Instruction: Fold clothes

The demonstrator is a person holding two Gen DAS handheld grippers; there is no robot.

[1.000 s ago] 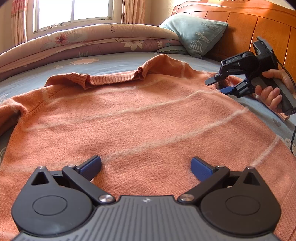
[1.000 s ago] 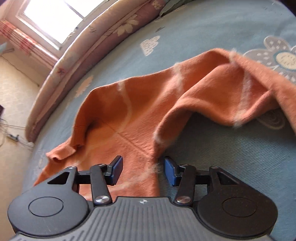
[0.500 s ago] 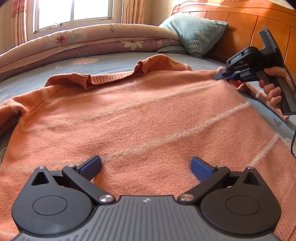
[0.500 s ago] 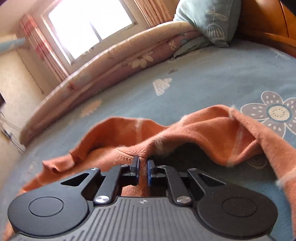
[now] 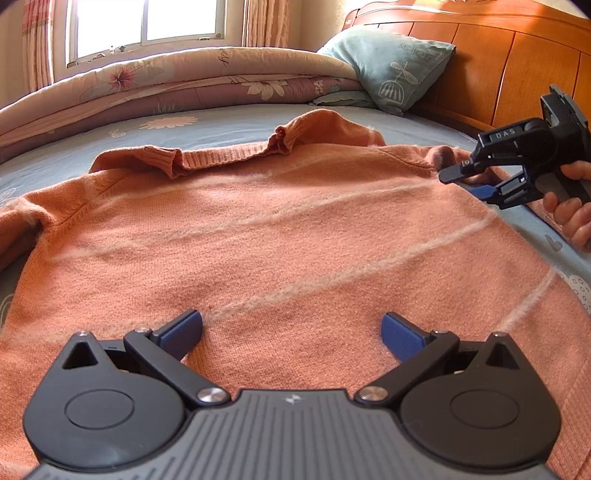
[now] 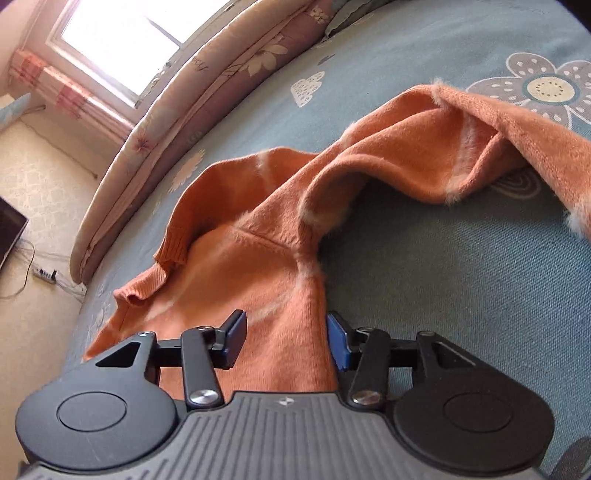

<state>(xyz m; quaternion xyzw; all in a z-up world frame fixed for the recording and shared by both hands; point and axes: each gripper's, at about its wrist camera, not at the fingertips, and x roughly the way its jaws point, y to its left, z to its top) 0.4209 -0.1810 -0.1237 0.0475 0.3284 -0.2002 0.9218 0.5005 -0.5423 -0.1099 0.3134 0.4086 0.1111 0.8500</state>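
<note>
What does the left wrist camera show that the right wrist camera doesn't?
Only the left wrist view shows the sweater's broad striped body lying flat, the wooden headboard, the pillow, the left gripper with its jaws wide apart, and the person's hand holding the right gripper.

Only the right wrist view shows the rumpled sleeve, the floor and the power strip.

Both show the orange sweater, its ribbed collar, the blue bedsheet, the rolled quilt, the window, and the right gripper's jaws, just reopened, with sweater edge between them.

Bright daylight from the window [image 5: 146, 27] glares; sharp frames, fisheye-curved edges.
</note>
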